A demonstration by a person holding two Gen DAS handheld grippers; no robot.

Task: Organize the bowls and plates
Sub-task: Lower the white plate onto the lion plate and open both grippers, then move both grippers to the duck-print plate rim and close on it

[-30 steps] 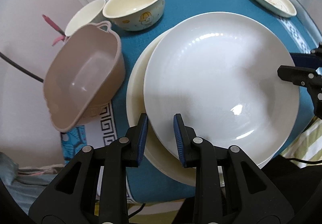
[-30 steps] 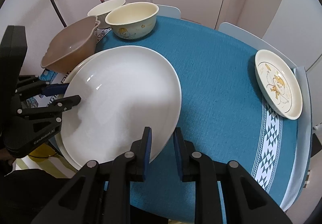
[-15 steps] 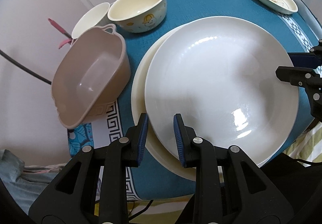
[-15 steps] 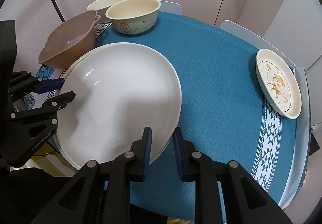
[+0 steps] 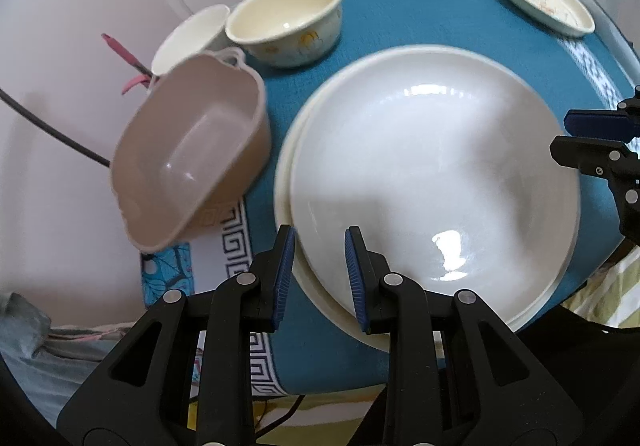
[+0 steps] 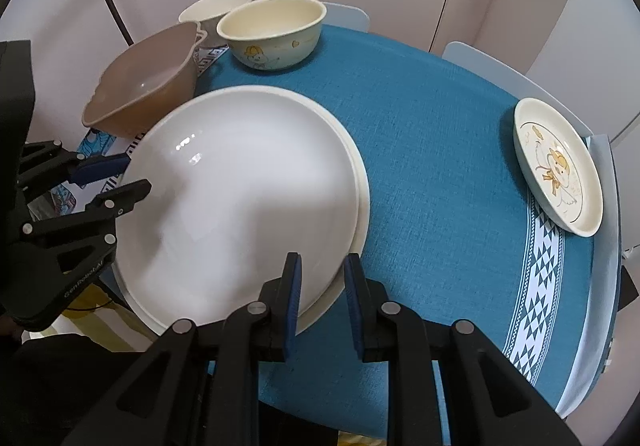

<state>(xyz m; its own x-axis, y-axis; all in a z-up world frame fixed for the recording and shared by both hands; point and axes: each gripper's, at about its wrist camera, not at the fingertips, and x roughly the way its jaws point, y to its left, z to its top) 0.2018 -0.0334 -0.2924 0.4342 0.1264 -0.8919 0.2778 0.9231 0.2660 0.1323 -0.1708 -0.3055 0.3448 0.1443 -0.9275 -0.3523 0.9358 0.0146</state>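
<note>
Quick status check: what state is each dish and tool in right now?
White plate: gripped at opposite rims, stacked over cream plate.
Left tool: shut on white plate.
Right tool: shut on white plate.
Cartoon bowl: upright, empty.
Brown basin: tilted, empty.
Cartoon plate: flat, alone.

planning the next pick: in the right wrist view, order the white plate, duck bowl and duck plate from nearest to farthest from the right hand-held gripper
1. white plate: its rim is between the fingers of the right hand-held gripper.
2. duck plate: far right edge of the table.
3. duck bowl: back, left of centre.
</note>
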